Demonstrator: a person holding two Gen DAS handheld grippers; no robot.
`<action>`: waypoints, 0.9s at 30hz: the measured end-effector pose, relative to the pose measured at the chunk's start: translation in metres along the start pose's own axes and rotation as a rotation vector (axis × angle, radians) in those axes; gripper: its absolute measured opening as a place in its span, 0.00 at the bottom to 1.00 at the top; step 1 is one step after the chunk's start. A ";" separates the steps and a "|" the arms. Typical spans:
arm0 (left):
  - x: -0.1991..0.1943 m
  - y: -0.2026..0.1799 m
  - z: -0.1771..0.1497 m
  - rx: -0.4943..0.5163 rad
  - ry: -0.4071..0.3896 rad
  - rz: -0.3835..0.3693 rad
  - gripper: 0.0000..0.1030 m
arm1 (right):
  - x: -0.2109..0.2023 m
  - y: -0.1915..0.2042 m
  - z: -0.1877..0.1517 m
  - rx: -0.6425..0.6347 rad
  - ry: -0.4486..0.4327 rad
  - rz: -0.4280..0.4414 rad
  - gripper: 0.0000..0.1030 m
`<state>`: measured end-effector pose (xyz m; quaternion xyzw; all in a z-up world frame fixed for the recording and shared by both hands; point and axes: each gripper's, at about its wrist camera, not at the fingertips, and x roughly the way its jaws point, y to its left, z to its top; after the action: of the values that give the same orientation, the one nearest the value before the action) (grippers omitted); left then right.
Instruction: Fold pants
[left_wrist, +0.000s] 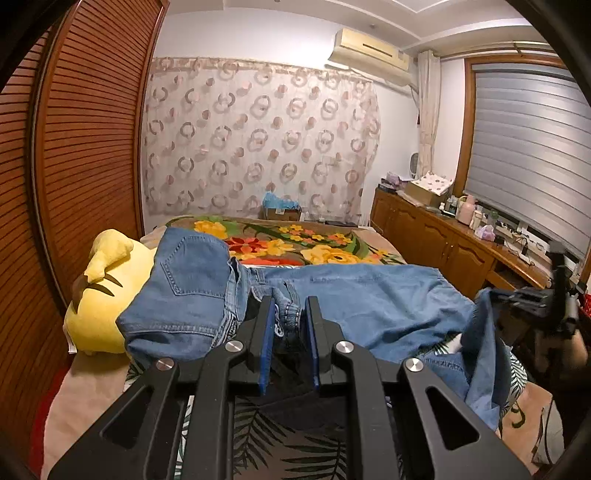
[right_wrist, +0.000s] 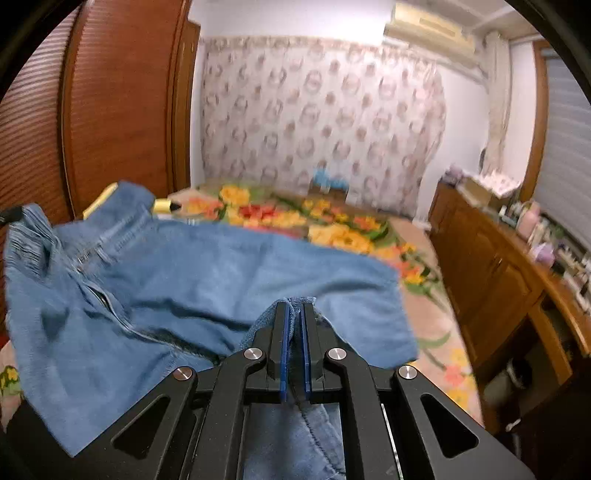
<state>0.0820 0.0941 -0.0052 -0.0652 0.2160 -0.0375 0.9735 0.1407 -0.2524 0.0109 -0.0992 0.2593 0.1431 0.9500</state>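
Observation:
Blue denim pants (left_wrist: 354, 295) stretch across the bed, lifted off it. My left gripper (left_wrist: 290, 306) is shut on a bunched piece of the waistband, with a back pocket (left_wrist: 195, 266) just to its left. In the right wrist view the pants (right_wrist: 207, 273) spread out ahead with the open zipper fly (right_wrist: 107, 299) at the left. My right gripper (right_wrist: 294, 310) is shut on a thin fold of leg fabric, and more denim hangs below it. At the far right of the left wrist view the right gripper (left_wrist: 517, 295) shows as a dark shape holding the leg end.
A yellow plush toy (left_wrist: 99, 295) lies at the left of the bed by the louvred wardrobe doors (left_wrist: 85, 147). A floral blanket (left_wrist: 295, 243) covers the far bed. A wooden cabinet (left_wrist: 443, 243) with bottles and boxes runs along the right under the window blind.

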 end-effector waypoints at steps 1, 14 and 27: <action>0.001 -0.001 -0.001 0.004 0.002 0.000 0.17 | 0.009 -0.002 -0.002 0.011 0.020 0.017 0.06; 0.004 -0.008 -0.001 0.021 0.014 -0.002 0.17 | -0.020 -0.023 -0.010 0.091 0.011 -0.006 0.40; 0.016 -0.009 -0.006 0.018 0.033 0.003 0.17 | -0.002 -0.004 -0.059 0.041 0.182 0.049 0.40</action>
<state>0.0932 0.0825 -0.0156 -0.0554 0.2317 -0.0393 0.9704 0.1132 -0.2725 -0.0381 -0.0860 0.3500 0.1511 0.9205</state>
